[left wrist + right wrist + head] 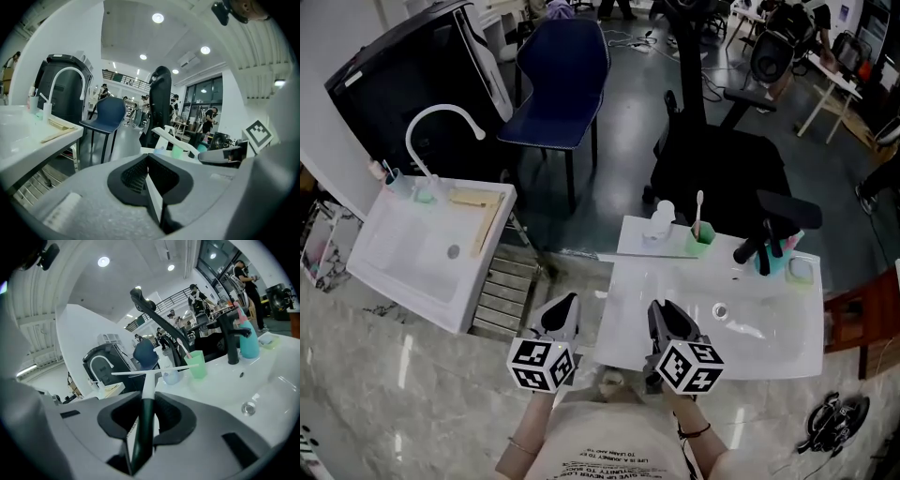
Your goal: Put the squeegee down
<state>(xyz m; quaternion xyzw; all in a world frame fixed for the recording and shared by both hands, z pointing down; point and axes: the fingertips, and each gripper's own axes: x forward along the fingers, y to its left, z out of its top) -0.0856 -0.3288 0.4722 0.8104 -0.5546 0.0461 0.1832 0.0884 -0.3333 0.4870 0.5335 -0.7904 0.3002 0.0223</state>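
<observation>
The squeegee [151, 380] has a dark green handle, a white neck and a thin white blade across its far end. My right gripper [145, 401] is shut on the handle and holds the squeegee pointing toward the back of the white sink [267, 376]. In the head view the right gripper [666, 314] hovers over that sink's [769, 342] near left corner. The left gripper [560, 314] hangs beside it over the gap between the two sinks. Seen in the left gripper view, its pads [148, 159] meet with nothing between them.
A black faucet [753, 248], a green cup with a toothbrush [700, 236], a teal cup [773, 261] and a soap bottle [661, 223] line the right sink's back. A second sink [403, 253] with a white faucet [441, 117] stands left. A blue chair [562, 75] and a black chair [712, 159] stand behind.
</observation>
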